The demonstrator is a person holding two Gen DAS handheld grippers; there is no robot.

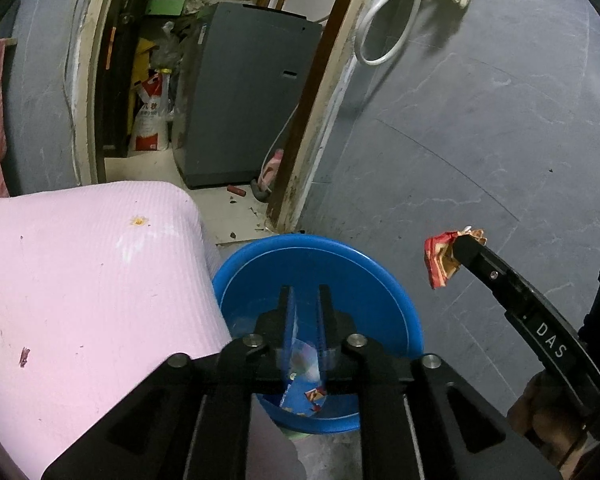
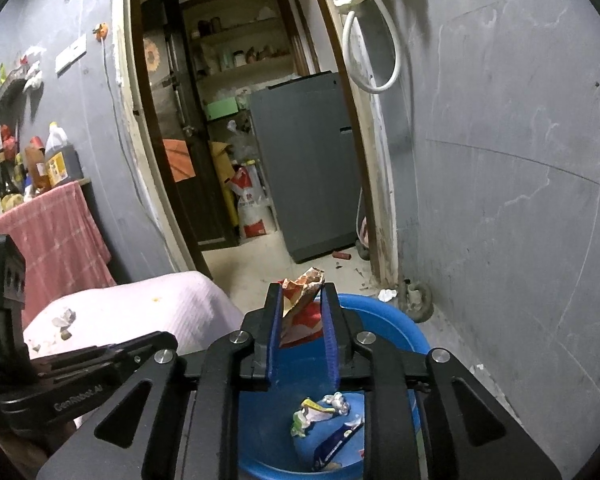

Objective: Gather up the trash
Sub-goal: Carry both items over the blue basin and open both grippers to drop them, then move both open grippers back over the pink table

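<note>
The left gripper (image 1: 305,292) hangs over the blue basin (image 1: 340,264) on the floor, jaws slightly apart, with a blurred blue wrapper (image 1: 300,364) between them. The right gripper (image 2: 301,292) pinches a crumpled red wrapper (image 2: 300,312) above the basin, just beside the pink mat (image 1: 80,272), where more scraps (image 2: 328,420) lie

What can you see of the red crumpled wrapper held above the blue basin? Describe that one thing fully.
The red wrapper is crumpled foil-like packaging, red with white and orange-gold patches. It sits between the fingers of the right tool, its torn top poking above the fingertips. It hangs in the air over the blue basin, touching nothing but the tool.
</note>
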